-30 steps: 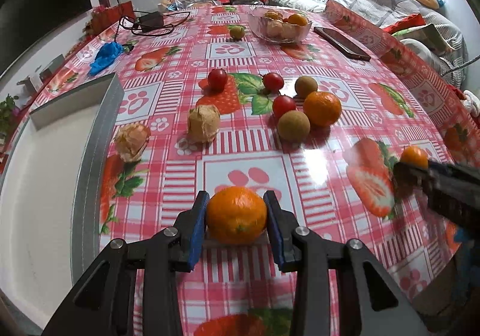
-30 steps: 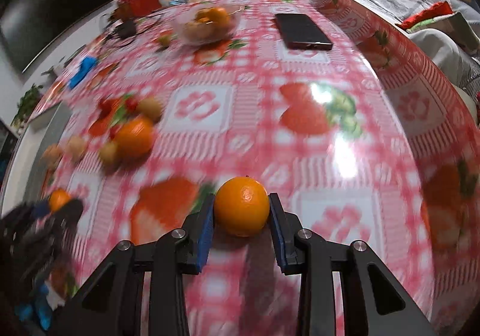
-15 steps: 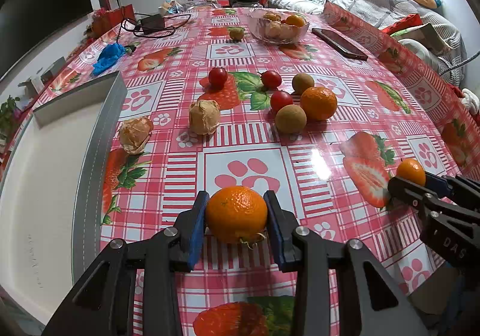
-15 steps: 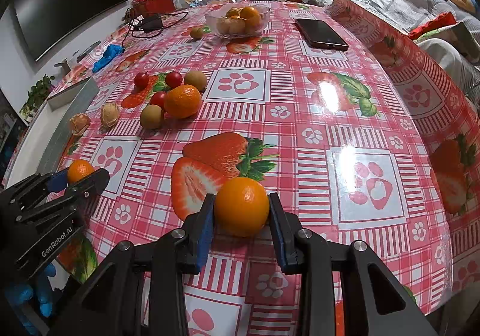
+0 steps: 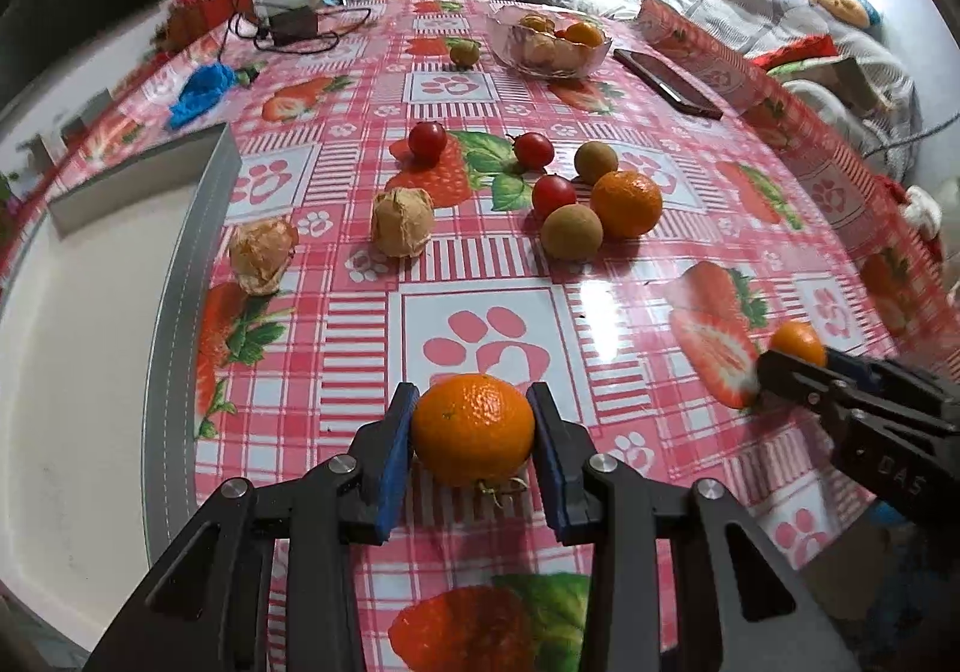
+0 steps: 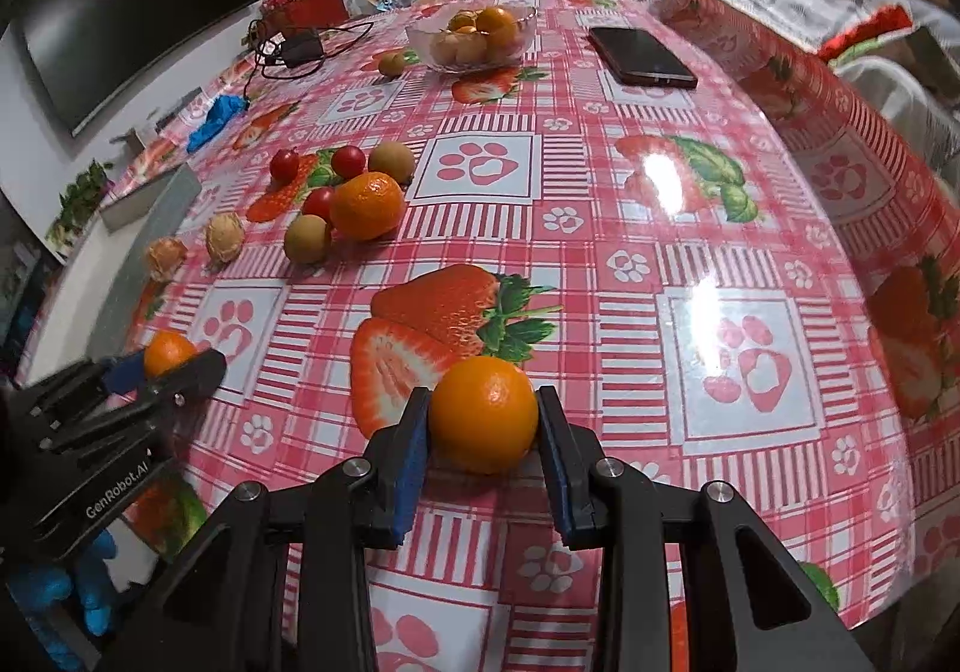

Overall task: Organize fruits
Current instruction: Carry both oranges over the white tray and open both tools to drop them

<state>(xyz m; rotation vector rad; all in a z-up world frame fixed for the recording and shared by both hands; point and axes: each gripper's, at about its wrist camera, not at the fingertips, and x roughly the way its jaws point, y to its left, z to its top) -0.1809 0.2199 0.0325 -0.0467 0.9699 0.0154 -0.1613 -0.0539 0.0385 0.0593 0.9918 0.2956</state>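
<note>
Left wrist view. The left gripper (image 5: 473, 453), black with blue pads, is closed on a round, dimpled orange mandarin (image 5: 473, 428); both pads press its sides. The fruit is near-spherical with no clear long axis; its dry stem end points down and toward the camera. It sits low over the counter (image 5: 480, 276), which wears a glossy red-and-white checked cloth printed with strawberries and paw marks. Ahead lies a loose cluster: a larger orange mandarin (image 5: 626, 204), two tan round fruits (image 5: 572, 231), three small red tomatoes (image 5: 553, 194) and two papery husked fruits (image 5: 402, 223). A bare stretch of cloth separates this cluster from the gripper. At the left, a white tray with a grey rim (image 5: 174, 312) runs beside the held fruit. At the far end stand a clear glass bowl of fruit (image 5: 549, 49) and a dark phone (image 5: 666, 83). The right gripper (image 5: 795, 366) enters from the right edge.

Right wrist view. The right gripper (image 6: 483, 447) is likewise clamped on a smooth orange mandarin (image 6: 483, 414), pads against both sides, over a printed strawberry; which way its stem points cannot be told. The cloth to the right is open as far as the counter's rounded edge. The left gripper (image 6: 171, 366) shows at the left edge with its fruit (image 6: 168, 351), beside the tray rim (image 6: 120, 306); blue-gloved fingers (image 6: 90, 582) show below it. The fruit cluster lies farther back on the left, the bowl (image 6: 474, 42) and phone (image 6: 642, 55) beyond.
</note>
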